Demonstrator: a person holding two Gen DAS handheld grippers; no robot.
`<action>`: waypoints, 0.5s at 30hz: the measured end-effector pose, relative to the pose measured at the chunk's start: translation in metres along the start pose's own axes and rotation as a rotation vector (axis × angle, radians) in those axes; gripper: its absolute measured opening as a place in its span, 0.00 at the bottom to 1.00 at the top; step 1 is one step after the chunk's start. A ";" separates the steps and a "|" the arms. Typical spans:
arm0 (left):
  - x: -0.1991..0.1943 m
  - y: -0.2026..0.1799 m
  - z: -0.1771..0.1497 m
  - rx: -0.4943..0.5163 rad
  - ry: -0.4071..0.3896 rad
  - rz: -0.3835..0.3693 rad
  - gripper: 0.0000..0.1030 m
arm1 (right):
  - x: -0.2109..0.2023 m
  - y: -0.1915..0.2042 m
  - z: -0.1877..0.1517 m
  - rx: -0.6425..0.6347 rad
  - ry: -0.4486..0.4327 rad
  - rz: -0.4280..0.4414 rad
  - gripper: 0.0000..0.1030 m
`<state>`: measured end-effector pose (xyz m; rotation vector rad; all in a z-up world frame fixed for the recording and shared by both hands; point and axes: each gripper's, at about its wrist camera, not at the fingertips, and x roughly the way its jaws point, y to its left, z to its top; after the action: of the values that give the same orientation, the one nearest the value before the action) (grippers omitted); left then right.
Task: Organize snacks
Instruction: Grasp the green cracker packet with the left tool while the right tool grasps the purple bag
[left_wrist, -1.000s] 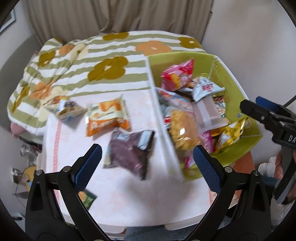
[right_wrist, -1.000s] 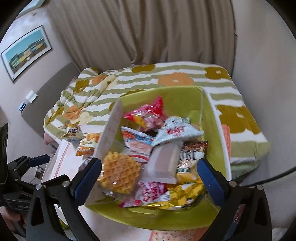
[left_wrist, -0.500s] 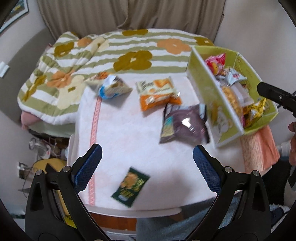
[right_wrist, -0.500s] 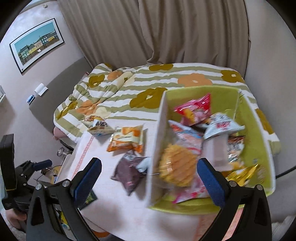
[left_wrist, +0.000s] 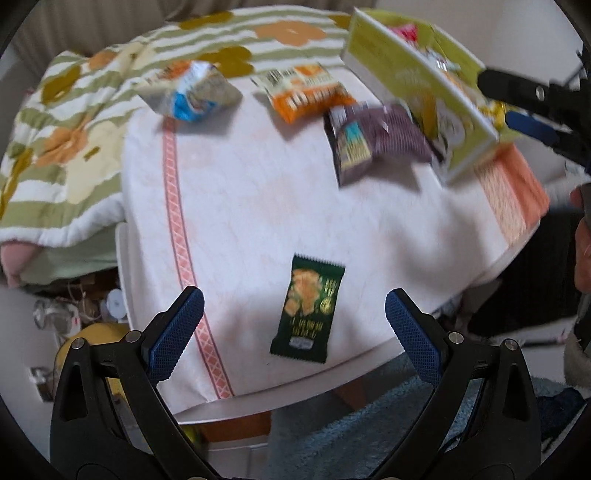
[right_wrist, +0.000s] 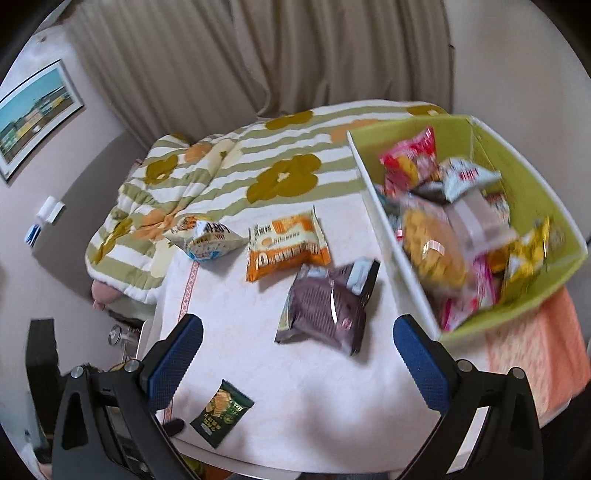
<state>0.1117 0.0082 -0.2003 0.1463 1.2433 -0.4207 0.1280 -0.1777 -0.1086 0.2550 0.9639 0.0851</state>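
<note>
A small dark green snack packet (left_wrist: 308, 308) (right_wrist: 221, 411) lies near the table's front edge, just ahead of my open left gripper (left_wrist: 293, 328), which holds nothing. Further back lie a purple packet (left_wrist: 373, 142) (right_wrist: 327, 302), an orange packet (left_wrist: 304, 92) (right_wrist: 286, 247) and a white-blue bag (left_wrist: 195, 94) (right_wrist: 205, 240). The green box (left_wrist: 424, 79) (right_wrist: 524, 162) at the right holds several snacks. My right gripper (right_wrist: 295, 356) hovers open and empty above the purple packet; it also shows at the right edge of the left wrist view (left_wrist: 524, 107).
The table wears a white cloth (left_wrist: 258, 192) with an orange band. A striped flowered quilt (right_wrist: 221, 173) lies behind and to the left. Curtains (right_wrist: 258, 55) hang at the back. A blue-grey rug (left_wrist: 332, 443) and clutter sit on the floor below the front edge.
Both grippers have swung left and back from the green box. The left one has dropped toward the front edge, bringing the dark green packet close. Both stay open.
</note>
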 end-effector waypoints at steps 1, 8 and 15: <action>0.004 0.000 -0.002 0.011 0.009 -0.006 0.95 | 0.003 0.002 -0.006 0.019 0.005 -0.008 1.00; 0.050 -0.004 -0.019 0.083 0.085 -0.034 0.78 | 0.030 0.001 -0.043 0.091 0.061 -0.046 1.00; 0.075 -0.016 -0.026 0.139 0.102 -0.015 0.69 | 0.062 -0.005 -0.066 0.143 0.103 -0.042 1.00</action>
<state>0.1013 -0.0145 -0.2770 0.2796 1.3165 -0.5179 0.1091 -0.1601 -0.1949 0.3649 1.0791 -0.0092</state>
